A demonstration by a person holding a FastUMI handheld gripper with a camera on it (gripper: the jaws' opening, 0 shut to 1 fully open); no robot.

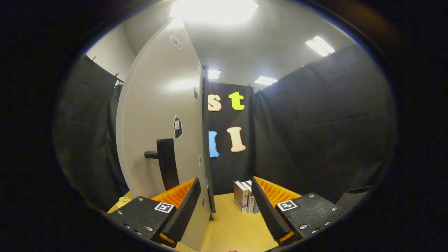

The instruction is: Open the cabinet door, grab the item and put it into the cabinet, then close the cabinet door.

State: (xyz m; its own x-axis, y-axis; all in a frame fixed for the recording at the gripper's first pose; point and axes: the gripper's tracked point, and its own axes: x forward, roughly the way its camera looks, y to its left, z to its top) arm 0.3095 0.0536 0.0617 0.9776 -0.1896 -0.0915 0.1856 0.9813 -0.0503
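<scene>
Gripper (225, 196) jaws wide, grey cabinet door (161, 115) w/ handle (166, 162) close ahead, books (246, 201) beyond.

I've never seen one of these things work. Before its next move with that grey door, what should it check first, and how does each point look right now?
1. Gripper open: ok, the fingers stand wide apart with nothing held between them.
2. Cabinet door position: cannot tell how far it is swung; its free edge passes between the fingers.
3. Door handle reachable: ok, the black handle sticks out from the door face, just beyond the left finger.
4. Item to put away: cannot tell; a row of books stands on the wooden table ahead, and a small pale object sits left of the door.
5. Cabinet interior free: cannot tell, the door hides it.
</scene>
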